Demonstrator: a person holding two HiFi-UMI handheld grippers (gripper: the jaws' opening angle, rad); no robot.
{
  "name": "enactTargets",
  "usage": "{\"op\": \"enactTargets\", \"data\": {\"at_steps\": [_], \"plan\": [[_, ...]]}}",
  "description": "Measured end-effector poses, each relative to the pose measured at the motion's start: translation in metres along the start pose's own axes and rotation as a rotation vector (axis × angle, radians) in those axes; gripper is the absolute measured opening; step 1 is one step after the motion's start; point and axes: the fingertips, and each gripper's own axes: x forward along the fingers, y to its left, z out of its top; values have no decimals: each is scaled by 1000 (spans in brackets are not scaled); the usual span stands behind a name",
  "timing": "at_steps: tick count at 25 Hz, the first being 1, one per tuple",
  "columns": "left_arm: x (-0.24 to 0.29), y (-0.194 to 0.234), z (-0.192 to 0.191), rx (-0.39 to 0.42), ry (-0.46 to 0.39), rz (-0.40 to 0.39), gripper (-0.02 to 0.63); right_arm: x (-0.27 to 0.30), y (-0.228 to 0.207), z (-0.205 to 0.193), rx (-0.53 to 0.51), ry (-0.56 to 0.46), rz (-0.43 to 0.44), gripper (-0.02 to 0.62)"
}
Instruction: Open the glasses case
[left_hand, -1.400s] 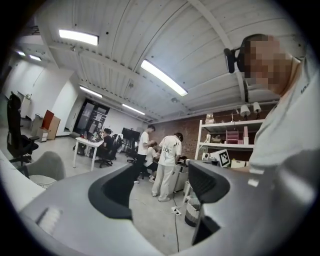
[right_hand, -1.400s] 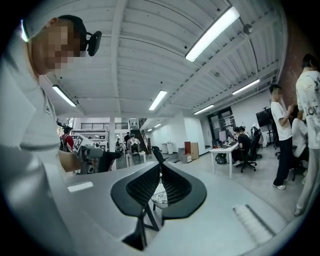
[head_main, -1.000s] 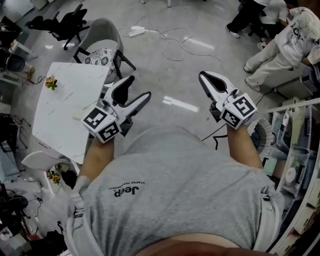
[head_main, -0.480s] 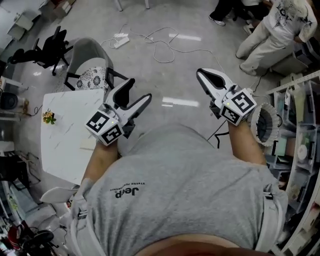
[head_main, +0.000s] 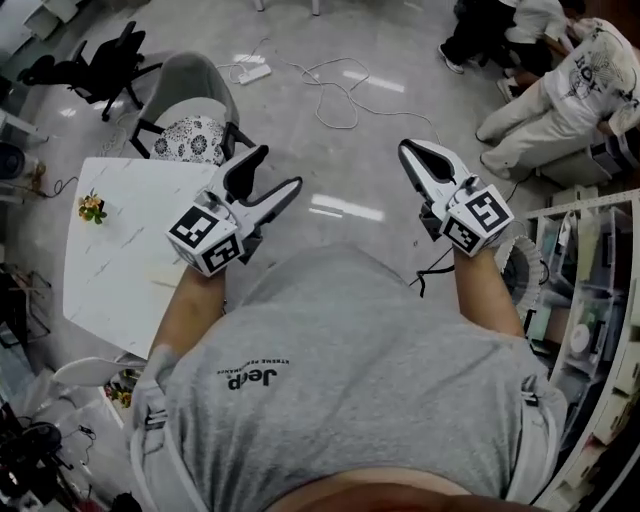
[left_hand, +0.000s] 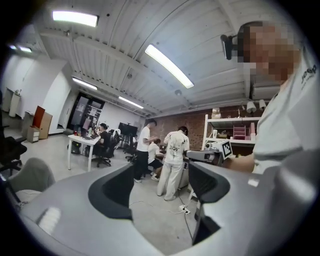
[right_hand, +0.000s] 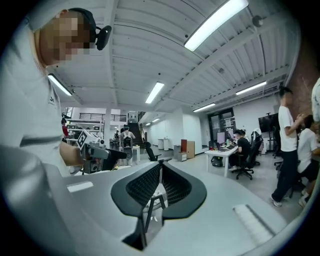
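No glasses case shows in any view. I stand over a grey floor and hold both grippers level in front of my grey shirt. My left gripper (head_main: 272, 172) is open, its two black-padded jaws spread with nothing between them; in the left gripper view the left gripper (left_hand: 162, 185) frames only the room and people beyond. My right gripper (head_main: 415, 158) is shut, with its mesh pads meeting at the tips in the right gripper view (right_hand: 160, 167) and nothing held.
A white table (head_main: 120, 230) with a small flower pot (head_main: 92, 207) stands at my left, a pale flat thing near its edge. Behind it are a grey chair (head_main: 195, 85) and a black office chair (head_main: 100, 65). Cables (head_main: 340, 95) cross the floor. People (head_main: 580, 90) sit upper right; shelving (head_main: 590, 300) lines the right.
Both grippers have travelled with me across the room, and the table and chairs have shifted in the head view. Neither gripper's jaws have changed.
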Motion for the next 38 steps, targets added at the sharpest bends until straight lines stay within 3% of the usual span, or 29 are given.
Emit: {"op": "enactTargets", "data": {"at_steps": [8,17,22,26,29,38], "plan": [[-92,69,-45,-43,43,297,373,113,50,-11,-43,39,272,-3],[-242,129,-130,-201,59,647,373,241,163,-50,-66,133,571,-3],[-313,143,-179,-256,94,772,373,284,226,-75,-94,204,695,-3],[-353,150,-217,-162,248,775,373,308,263,-91,-114,237,763,-3],[-374,160,-240,-87,363,720,373,321,285,-105,-125,259,799,-3],[-387,160,-299,121,640,361,382,360,323,-159,-80,325,820,-3]]}}
